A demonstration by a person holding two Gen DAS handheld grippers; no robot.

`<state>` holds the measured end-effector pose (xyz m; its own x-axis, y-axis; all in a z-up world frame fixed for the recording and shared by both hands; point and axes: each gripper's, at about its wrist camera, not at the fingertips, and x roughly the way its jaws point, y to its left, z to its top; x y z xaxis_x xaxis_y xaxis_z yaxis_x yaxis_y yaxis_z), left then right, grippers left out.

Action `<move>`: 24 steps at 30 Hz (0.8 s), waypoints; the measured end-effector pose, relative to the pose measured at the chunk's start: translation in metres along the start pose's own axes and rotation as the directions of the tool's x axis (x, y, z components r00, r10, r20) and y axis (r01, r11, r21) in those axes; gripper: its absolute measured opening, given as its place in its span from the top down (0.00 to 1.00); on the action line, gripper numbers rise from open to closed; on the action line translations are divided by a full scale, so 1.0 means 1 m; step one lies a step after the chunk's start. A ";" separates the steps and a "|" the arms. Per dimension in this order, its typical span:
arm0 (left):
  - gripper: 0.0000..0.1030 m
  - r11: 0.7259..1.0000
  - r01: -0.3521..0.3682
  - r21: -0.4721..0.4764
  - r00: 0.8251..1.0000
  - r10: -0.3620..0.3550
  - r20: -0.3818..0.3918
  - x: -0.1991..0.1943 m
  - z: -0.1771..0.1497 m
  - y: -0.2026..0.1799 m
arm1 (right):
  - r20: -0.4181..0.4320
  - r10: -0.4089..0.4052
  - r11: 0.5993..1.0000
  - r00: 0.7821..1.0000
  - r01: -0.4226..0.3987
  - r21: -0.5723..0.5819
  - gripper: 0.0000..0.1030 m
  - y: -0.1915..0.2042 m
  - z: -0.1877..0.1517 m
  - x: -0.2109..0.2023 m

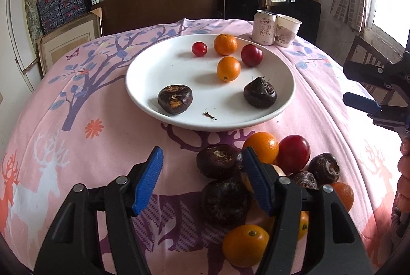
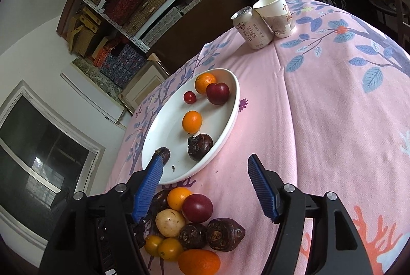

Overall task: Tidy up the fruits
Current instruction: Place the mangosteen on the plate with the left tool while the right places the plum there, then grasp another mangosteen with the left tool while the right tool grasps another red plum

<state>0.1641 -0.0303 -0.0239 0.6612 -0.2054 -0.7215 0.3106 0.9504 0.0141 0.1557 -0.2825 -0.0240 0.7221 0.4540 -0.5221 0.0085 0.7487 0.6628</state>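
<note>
Both your left claw and right claw hang apart and empty over the fruit pile just beneath them, the plate beyond; a careless close here could send round fruit rolling across the surface.

White drink can bore Chinese characters including 梨饮 in dark print, small red round logo above, paper cup beside it showed brush-style characters too partial to read.
</note>
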 end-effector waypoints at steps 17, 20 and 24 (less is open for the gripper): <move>0.26 0.980 -0.197 -0.001 0.980 0.197 0.007 -0.006 -0.013 0.033 | -0.012 0.013 1.000 1.000 -0.013 -0.002 0.32 0.003 -0.001 0.000; 0.30 0.984 -0.176 0.010 0.984 0.177 -0.015 0.004 -0.011 0.029 | -0.018 0.013 1.000 1.000 -0.013 -0.009 0.32 0.004 -0.002 0.001; 0.42 0.991 -0.131 0.009 0.990 0.131 -0.048 0.013 -0.008 0.029 | -0.036 0.004 0.999 0.999 -0.005 -0.041 0.32 0.009 -0.004 0.004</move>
<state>0.1763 -0.0036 -0.0386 0.6627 -0.0675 -0.7458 0.2274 0.9670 0.1146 0.1560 -0.2715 -0.0225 0.6969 0.4738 -0.5383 -0.0239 0.7656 0.6429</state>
